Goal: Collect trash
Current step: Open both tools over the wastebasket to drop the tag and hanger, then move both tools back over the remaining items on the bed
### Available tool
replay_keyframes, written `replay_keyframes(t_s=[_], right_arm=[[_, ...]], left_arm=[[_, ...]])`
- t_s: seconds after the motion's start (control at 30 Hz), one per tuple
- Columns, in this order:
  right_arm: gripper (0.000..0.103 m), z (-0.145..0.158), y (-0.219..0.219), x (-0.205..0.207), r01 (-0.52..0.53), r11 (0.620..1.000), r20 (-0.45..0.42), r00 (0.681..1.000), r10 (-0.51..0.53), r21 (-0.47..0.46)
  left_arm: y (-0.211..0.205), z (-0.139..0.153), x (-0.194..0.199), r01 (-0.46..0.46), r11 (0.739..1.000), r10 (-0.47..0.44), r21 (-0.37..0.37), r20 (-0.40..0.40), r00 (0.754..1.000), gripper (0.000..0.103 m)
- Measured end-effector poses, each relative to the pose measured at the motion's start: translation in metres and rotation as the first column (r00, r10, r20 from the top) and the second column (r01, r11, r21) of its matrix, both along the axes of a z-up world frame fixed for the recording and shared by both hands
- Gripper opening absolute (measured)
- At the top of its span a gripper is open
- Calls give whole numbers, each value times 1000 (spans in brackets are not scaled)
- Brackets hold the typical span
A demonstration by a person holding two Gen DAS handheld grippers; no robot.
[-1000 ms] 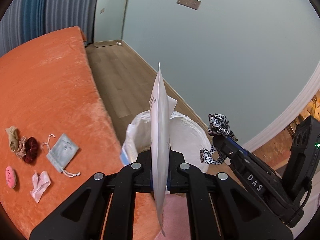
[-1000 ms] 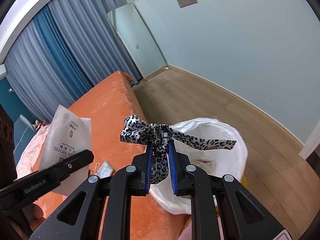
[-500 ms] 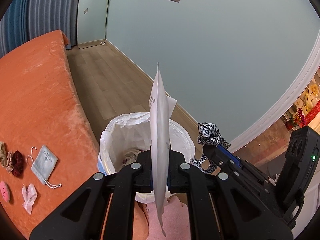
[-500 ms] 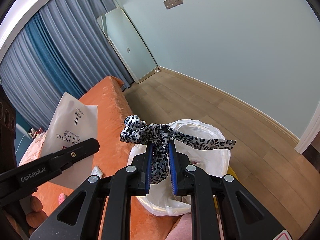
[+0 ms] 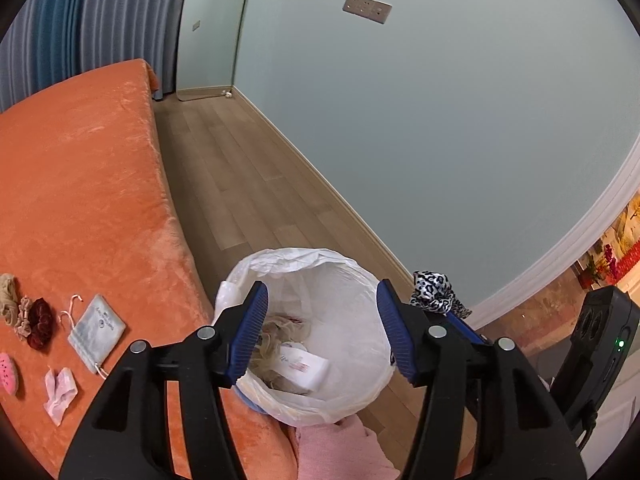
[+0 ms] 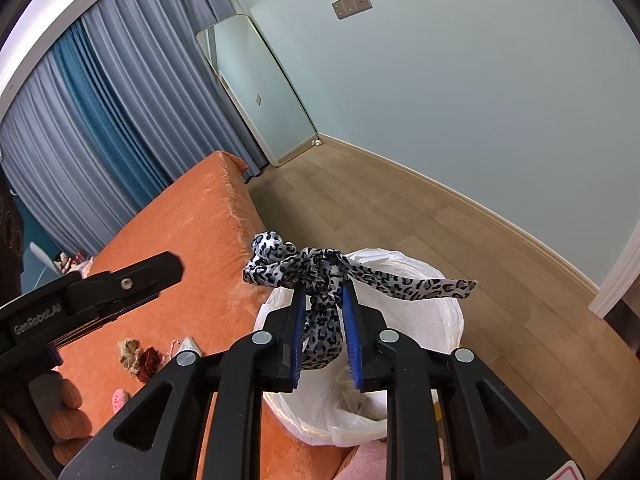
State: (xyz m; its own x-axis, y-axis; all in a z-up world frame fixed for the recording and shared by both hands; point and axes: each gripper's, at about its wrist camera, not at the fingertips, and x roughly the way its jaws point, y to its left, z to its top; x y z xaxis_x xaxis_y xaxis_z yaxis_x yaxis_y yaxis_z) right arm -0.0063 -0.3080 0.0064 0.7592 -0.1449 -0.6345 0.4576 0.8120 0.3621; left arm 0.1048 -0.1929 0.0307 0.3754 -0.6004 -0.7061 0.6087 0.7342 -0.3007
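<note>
L gripper (image 5: pixel 322 324) spread & empty over the bin (image 5: pixel 352 404); R gripper (image 6: pixel 322 332) w/ leopard scarf (image 6: pixel 320 280) betw its jaws.

L jaws have just been opening, nothing betw them; white paper bag (image 5: pixel 304 364) lies inside the white-lined bin, on other trash. R jaws have just been opening a bit; scarf sits betw the blue pads, over the bin's near rim; can't tell if they're pressing it. Left of bin, on orange bed (image 5: pixel 88 184): grey pouch (image 5: pixel 97 330), scrunchies (image 5: pixel 34 322), pink bits. Farther: wood floor, pale wall, leaning mirror (image 6: pixel 260 88), blue curtains.
</note>
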Motion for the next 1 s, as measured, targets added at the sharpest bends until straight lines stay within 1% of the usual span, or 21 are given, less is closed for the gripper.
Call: replay_keyframes(t_s=[0.1,0.17,0.2,0.23,0.37,0.53,1.0], right_arm=[[21,-4,1,5,-11,1000,-11,1000,11,-6],[30,-4,4,7,-18,1000,-16,1000,18,-14],[40,-4,4,7,-18,1000,-15,1000,18,-19],[46,-3,5,7,-18,1000,-12,1000,18,-24],[47,1,11,12,-33,999,-18,999,32,-42],[50,4,16,11,-44,998,-17,999,43,-42],[56,12,59,20,-128,990,-35,991,126,-57]], left_arm=[[8,2,1,-24,1000,24,11,17,1000,55],[16,2,2,-46,999,45,22,31,999,56],[19,2,3,-53,998,52,25,34,998,57],[22,2,3,-64,997,63,30,37,997,57],[38,-2,7,-102,994,101,38,30,994,57],[57,-5,11,-143,989,142,44,26,990,57],[111,-12,18,-243,970,243,28,-12,970,57]])
